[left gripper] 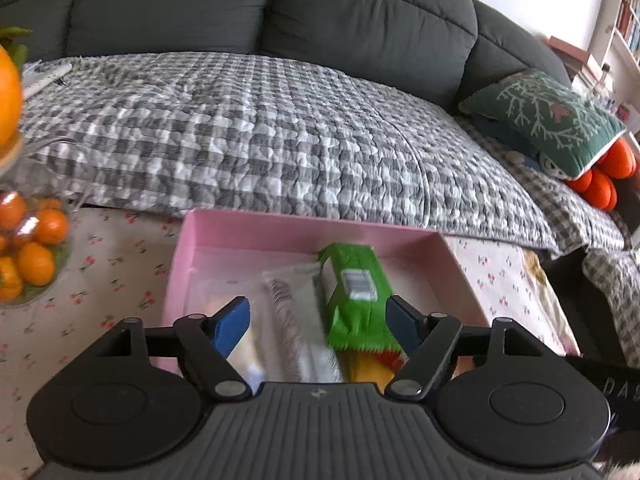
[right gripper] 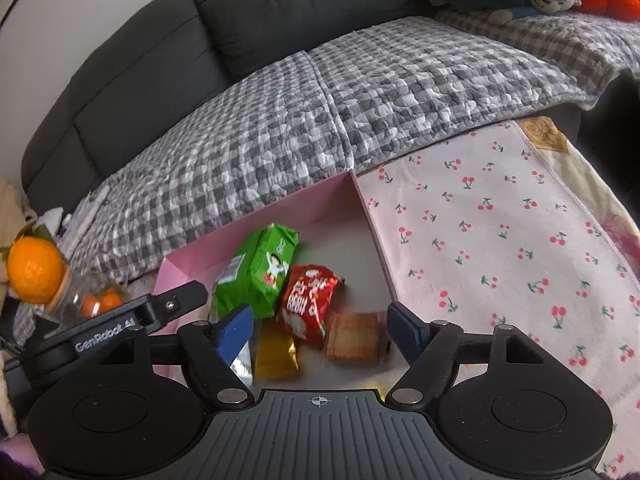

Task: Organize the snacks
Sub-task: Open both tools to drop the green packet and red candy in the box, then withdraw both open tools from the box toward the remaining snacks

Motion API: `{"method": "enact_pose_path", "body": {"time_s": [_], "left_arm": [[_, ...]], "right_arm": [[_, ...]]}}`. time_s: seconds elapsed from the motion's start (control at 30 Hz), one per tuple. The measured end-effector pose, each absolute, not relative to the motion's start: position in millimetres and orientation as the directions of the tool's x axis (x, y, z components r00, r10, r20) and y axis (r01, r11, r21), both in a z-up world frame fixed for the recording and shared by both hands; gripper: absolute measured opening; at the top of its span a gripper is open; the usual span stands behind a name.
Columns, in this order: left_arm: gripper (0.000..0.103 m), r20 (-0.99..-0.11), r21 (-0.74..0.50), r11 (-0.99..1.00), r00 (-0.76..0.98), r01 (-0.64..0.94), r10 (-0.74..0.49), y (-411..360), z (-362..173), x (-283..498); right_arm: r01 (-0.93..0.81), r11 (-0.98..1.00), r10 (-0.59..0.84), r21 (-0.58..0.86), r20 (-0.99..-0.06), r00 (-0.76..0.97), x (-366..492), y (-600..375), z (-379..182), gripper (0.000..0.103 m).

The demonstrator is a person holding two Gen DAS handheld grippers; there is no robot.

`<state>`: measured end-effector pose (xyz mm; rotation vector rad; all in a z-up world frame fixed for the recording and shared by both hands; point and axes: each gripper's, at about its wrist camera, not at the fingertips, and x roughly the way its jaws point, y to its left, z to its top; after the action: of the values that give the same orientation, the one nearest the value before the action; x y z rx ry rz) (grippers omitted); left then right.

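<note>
A pink box (left gripper: pixel 188 248) (right gripper: pixel 370 216) sits on the cherry-print cloth and holds several snack packs. A green pack (left gripper: pixel 354 292) (right gripper: pixel 260 268) lies in it, with a clear silvery pack (left gripper: pixel 294 316) to its left. In the right wrist view a red pack (right gripper: pixel 308 304), a brown biscuit pack (right gripper: pixel 354 336) and a gold pack (right gripper: pixel 276 356) lie beside it. My left gripper (left gripper: pixel 318 322) hovers open over the green and clear packs, its pads apart from them. My right gripper (right gripper: pixel 320 328) is open above the red and brown packs, touching neither. The left gripper's black body (right gripper: pixel 132 316) shows at the left.
A grey sofa with a checked quilt (left gripper: pixel 280 132) stands right behind the box. A glass bowl of oranges (left gripper: pixel 28 248) and a large orange (right gripper: pixel 34 268) stand to the left. The cherry-print cloth (right gripper: pixel 500 240) stretches to the right of the box. A green cushion (left gripper: pixel 548 116) lies on the sofa.
</note>
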<state>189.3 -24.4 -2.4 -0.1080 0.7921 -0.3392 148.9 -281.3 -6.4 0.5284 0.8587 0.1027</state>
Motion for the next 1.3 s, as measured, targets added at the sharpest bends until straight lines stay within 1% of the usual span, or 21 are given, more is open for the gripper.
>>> {"method": "enact_pose_path", "body": {"time_s": [0.03, 0.13, 0.57, 0.6, 0.67, 0.73, 0.9, 1.03, 1.13, 1.3], "left_arm": [[0.078, -0.68, -0.214, 0.942, 0.653, 0.257, -0.333, -23.9, -1.0, 185.6], [0.081, -0.689, -0.199, 0.946, 0.649, 0.257, -0.322, -19.8, 2.9, 172.1], [0.097, -0.695, -0.119, 0.953, 0.663, 0.278, -0.28, -11.7, 17.0, 122.8], [0.097, -0.696, -0.117, 0.954, 0.662, 0.277, -0.278, -10.9, 17.3, 119.2], [0.098, -0.703, -0.109, 0.955, 0.658, 0.277, -0.271, -9.4, 17.8, 111.5], [0.1, -0.71, -0.098, 0.955, 0.653, 0.279, -0.263, -9.4, 17.3, 105.9], [0.102, -0.723, -0.078, 0.956, 0.645, 0.283, -0.25, -7.0, 17.3, 90.8], [0.102, -0.709, -0.07, 0.954, 0.659, 0.291, -0.252, -2.7, 13.5, 78.7], [0.102, -0.716, -0.063, 0.956, 0.655, 0.286, -0.243, 0.2, 10.2, 73.0], [0.102, -0.712, -0.048, 0.96, 0.665, 0.276, -0.227, 6.4, 9.2, 70.0]], "right_arm": [[0.119, 0.87, 0.295, 0.479, -0.697, 0.653, 145.5, -281.2, -4.5, 0.077], [0.115, 0.883, 0.282, 0.456, -0.709, 0.646, 134.8, -280.5, 1.4, 0.081], [0.069, 0.919, 0.27, 0.388, -0.746, 0.609, 91.1, -264.4, 29.3, 0.081], [0.063, 0.919, 0.273, 0.388, -0.746, 0.608, 87.8, -263.3, 30.8, 0.081], [0.054, 0.919, 0.281, 0.391, -0.744, 0.606, 81.2, -261.2, 33.0, 0.086], [0.05, 0.92, 0.283, 0.389, -0.744, 0.605, 75.9, -259.1, 34.4, 0.088], [0.019, 0.928, 0.286, 0.372, -0.744, 0.603, 64.8, -254.2, 34.6, 0.088], [0.019, 0.927, 0.29, 0.375, -0.747, 0.598, 57.0, -256.0, 24.8, 0.088], [0.032, 0.949, 0.235, 0.314, -0.773, 0.589, 55.0, -255.3, 18.3, 0.088], [0.016, 0.969, 0.187, 0.246, -0.775, 0.604, 48.2, -256.2, 15.3, 0.088]]}}
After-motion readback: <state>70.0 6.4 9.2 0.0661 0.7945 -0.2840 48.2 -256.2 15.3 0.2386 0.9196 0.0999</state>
